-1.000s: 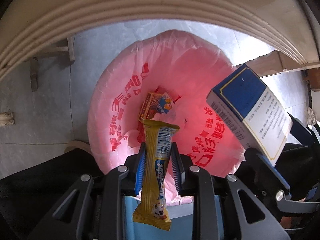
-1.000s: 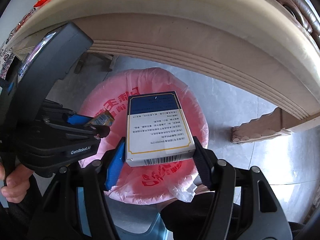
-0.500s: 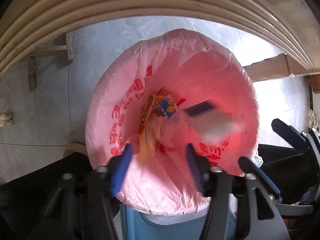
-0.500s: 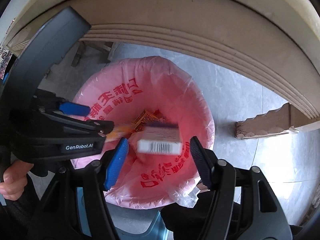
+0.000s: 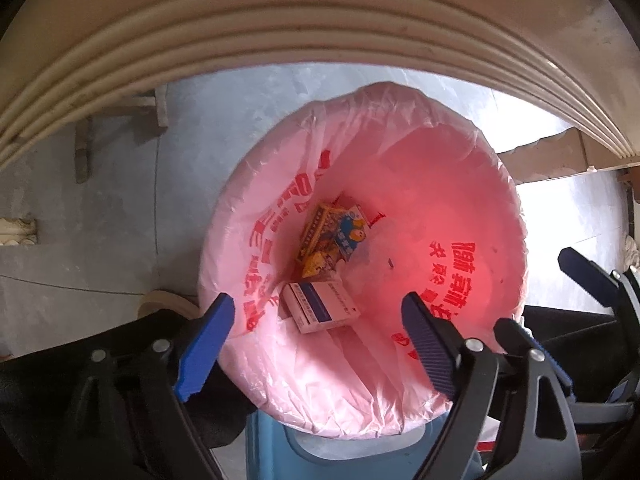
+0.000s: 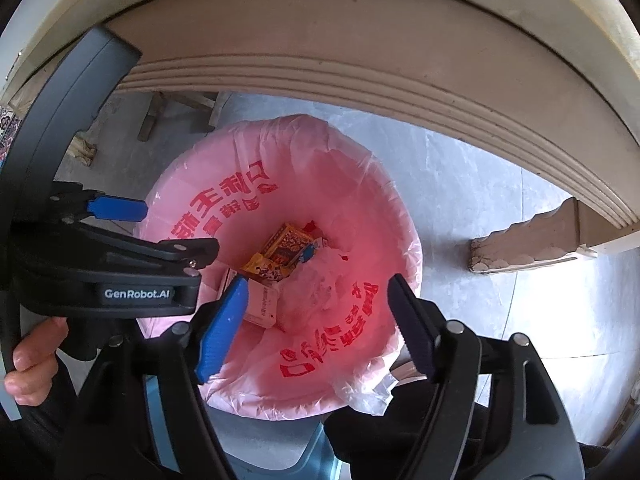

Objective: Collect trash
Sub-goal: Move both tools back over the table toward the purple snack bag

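A white and blue box (image 5: 320,306) and yellow snack wrappers (image 5: 328,240) lie at the bottom of a pink-lined bin (image 5: 460,168) on the floor. Above its rim, the left gripper (image 5: 316,320) and right gripper (image 6: 316,304) both hang spread apart, holding nothing.
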`<action>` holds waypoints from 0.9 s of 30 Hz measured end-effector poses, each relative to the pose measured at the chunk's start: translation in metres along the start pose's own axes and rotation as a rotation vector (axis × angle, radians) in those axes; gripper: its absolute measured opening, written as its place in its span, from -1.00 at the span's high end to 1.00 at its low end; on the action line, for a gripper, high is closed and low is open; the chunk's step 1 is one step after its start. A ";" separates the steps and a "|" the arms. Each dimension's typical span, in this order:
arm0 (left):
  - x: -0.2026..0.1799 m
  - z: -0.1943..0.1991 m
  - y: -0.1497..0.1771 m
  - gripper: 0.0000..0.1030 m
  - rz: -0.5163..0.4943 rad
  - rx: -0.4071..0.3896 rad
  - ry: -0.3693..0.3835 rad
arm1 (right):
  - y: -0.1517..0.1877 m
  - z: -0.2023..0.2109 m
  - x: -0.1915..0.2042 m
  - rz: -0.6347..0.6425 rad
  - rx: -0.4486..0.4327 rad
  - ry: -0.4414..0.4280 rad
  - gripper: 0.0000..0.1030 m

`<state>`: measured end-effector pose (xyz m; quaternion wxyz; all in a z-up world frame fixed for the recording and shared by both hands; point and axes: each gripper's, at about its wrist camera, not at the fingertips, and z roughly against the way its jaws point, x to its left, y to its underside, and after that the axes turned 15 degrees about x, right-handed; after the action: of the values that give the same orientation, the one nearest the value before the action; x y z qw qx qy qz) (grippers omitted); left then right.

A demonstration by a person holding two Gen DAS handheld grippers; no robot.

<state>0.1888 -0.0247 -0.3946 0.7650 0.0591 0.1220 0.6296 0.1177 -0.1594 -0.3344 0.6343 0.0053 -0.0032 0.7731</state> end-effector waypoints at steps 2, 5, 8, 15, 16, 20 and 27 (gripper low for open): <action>-0.001 0.004 0.004 -0.62 -0.004 -0.013 -0.019 | 0.000 0.003 -0.001 -0.004 -0.009 0.000 -0.38; -0.003 0.013 0.012 -0.63 -0.008 -0.039 -0.037 | 0.003 0.010 0.000 -0.005 -0.030 0.007 -0.38; -0.003 0.027 0.022 -0.63 -0.013 -0.071 -0.027 | 0.008 0.022 0.001 -0.004 -0.059 0.015 -0.38; -0.001 0.078 0.056 -0.72 -0.014 -0.213 -0.073 | 0.030 0.058 0.000 -0.032 -0.130 0.014 -0.39; -0.001 0.085 0.059 -0.72 -0.015 -0.225 -0.080 | 0.034 0.066 0.000 -0.040 -0.146 0.016 -0.39; -0.003 0.121 0.076 -0.74 -0.031 -0.290 -0.127 | 0.043 0.102 0.001 -0.067 -0.223 0.016 -0.39; 0.002 0.205 0.112 -0.81 0.020 -0.474 -0.100 | 0.058 0.182 0.007 -0.062 -0.416 0.041 -0.56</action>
<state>0.1363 0.0123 -0.1695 0.7564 -0.0896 -0.0677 0.6444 0.0604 -0.1659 -0.1522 0.6449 -0.1414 -0.1500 0.7359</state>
